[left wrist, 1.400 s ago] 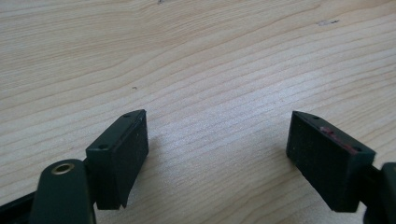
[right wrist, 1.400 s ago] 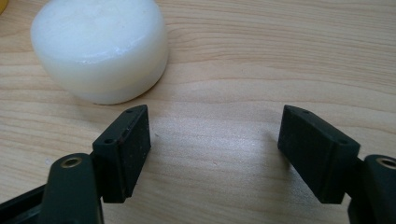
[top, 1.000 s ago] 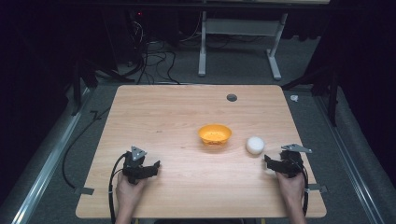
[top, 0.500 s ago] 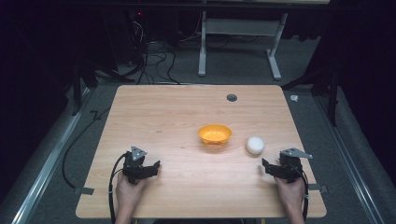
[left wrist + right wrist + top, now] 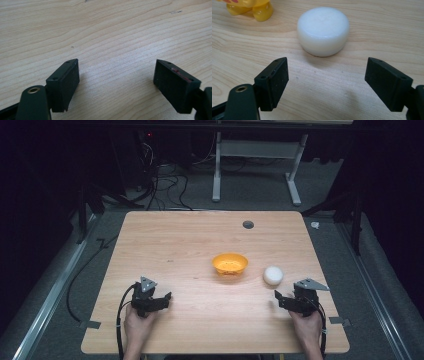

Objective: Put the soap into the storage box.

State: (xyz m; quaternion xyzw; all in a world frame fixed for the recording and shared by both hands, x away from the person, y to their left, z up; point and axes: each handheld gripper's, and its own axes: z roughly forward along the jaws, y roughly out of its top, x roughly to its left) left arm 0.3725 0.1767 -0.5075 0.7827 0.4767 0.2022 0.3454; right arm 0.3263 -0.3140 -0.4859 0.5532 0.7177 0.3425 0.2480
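Observation:
An orange bowl (image 5: 230,263) sits near the middle of the wooden table (image 5: 175,240). Just right of it lies a white round puck (image 5: 273,275). My right gripper (image 5: 278,298) rests near the front right, a short way before the puck and apart from it. In the right gripper view the puck (image 5: 323,30) lies ahead of the right gripper (image 5: 325,83), whose jaws have just been opening with nothing between them; the bowl's edge (image 5: 249,7) shows at top left. My left gripper (image 5: 166,298) is at the front left, and the left gripper (image 5: 116,82) stands open over bare wood.
A dark round grommet hole (image 5: 248,224) sits near the table's far edge. Beyond the table stand a white desk frame (image 5: 255,165) and floor cables (image 5: 160,185). A metal rail (image 5: 50,295) runs along the floor at the left.
My right gripper has drawn back a little toward the near edge, away from the white puck. The left gripper, the bowl and the puck have stayed put.

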